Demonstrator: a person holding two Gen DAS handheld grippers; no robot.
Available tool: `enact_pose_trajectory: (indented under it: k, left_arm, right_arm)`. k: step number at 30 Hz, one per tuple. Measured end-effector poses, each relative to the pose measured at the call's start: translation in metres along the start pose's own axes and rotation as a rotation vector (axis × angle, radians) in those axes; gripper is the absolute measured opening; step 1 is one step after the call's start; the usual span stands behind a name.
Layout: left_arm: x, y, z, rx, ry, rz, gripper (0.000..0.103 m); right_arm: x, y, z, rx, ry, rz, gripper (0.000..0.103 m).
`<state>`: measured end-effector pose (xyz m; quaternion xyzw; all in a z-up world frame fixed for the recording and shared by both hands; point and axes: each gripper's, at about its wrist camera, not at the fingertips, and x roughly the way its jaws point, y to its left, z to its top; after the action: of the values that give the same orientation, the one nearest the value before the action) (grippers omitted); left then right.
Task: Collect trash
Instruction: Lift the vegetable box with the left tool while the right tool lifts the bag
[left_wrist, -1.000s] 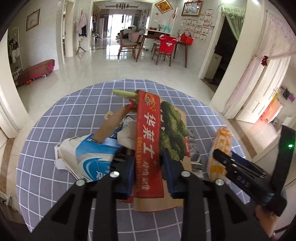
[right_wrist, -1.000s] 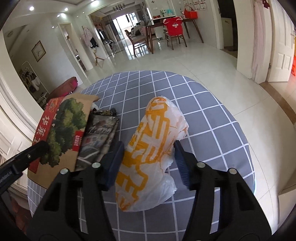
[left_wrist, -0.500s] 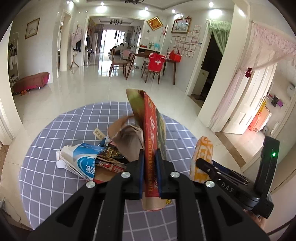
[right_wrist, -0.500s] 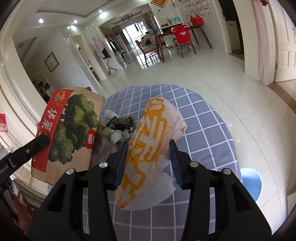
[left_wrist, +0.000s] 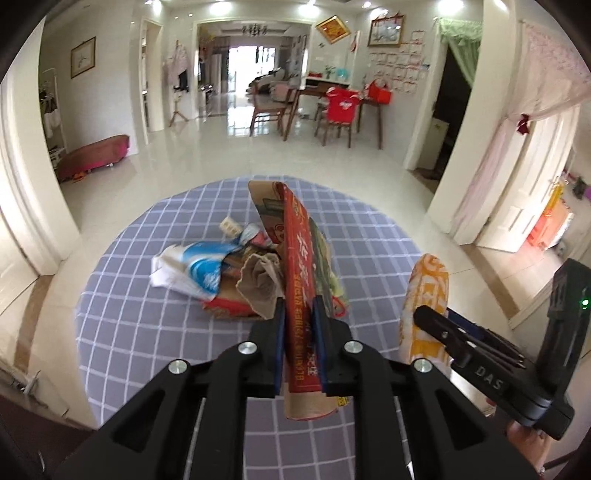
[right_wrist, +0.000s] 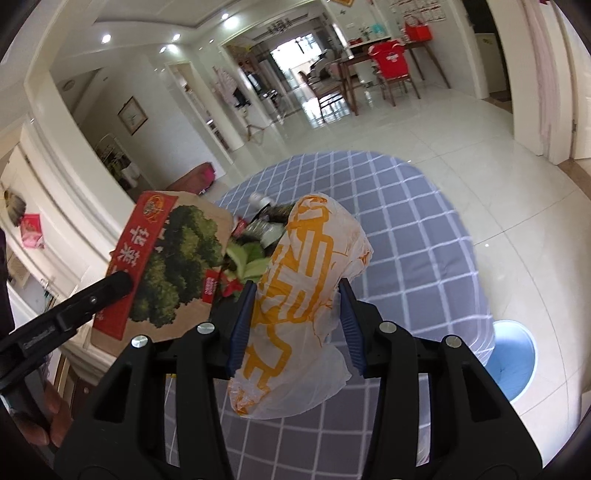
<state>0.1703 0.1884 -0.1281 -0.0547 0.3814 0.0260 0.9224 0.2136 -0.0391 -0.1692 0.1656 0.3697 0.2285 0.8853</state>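
Note:
My left gripper (left_wrist: 299, 317) is shut on a flattened cardboard box (left_wrist: 299, 295) with a red band and green tree print, held on edge above the table; the box also shows in the right wrist view (right_wrist: 170, 269). My right gripper (right_wrist: 297, 299) is shut on a white plastic bag with orange print (right_wrist: 306, 295), lifted above the table; the bag also shows at the right of the left wrist view (left_wrist: 424, 295). A pile of trash (left_wrist: 214, 273) lies on the round checked tablecloth (left_wrist: 147, 332): a blue-and-white bag, crumpled brown paper, wrappers.
A blue bin (right_wrist: 513, 358) stands on the floor below the table's right edge. Green scraps and dark wrappers (right_wrist: 258, 236) lie between box and bag. Beyond the table are tiled floor, dining chairs (left_wrist: 336, 118) and a pink bench (left_wrist: 96, 155).
Both grippers have risen from the table with their loads. The cardboard box turned from flat to on edge, and the blue bin came into the right wrist view.

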Motion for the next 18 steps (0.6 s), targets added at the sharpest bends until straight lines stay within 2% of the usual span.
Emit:
enact_pose_trajectory:
  k: [2, 7, 12, 16, 18]
  left_arm:
    - [0.0, 0.004, -0.008, -0.006, 0.022, 0.024, 0.02]
    - [0.008, 0.024, -0.031, -0.042, 0.105, 0.02, 0.019]
    - [0.021, 0.047, -0.059, -0.116, 0.201, -0.058, 0.019]
    - [0.031, 0.051, -0.083, -0.131, 0.25, -0.07, 0.019]
    - [0.035, 0.051, -0.091, -0.143, 0.267, -0.099, 0.02]
  right_arm:
    - [0.004, 0.007, -0.005, -0.014, 0.014, 0.009, 0.043]
    - [0.015, 0.035, -0.019, -0.066, 0.05, 0.038, 0.044]
    - [0.026, 0.057, -0.032, -0.114, 0.081, 0.039, 0.044]
    - [0.031, 0.066, -0.043, -0.144, 0.087, 0.011, 0.044]
    - [0.031, 0.066, -0.043, -0.153, 0.088, 0.0, 0.044]
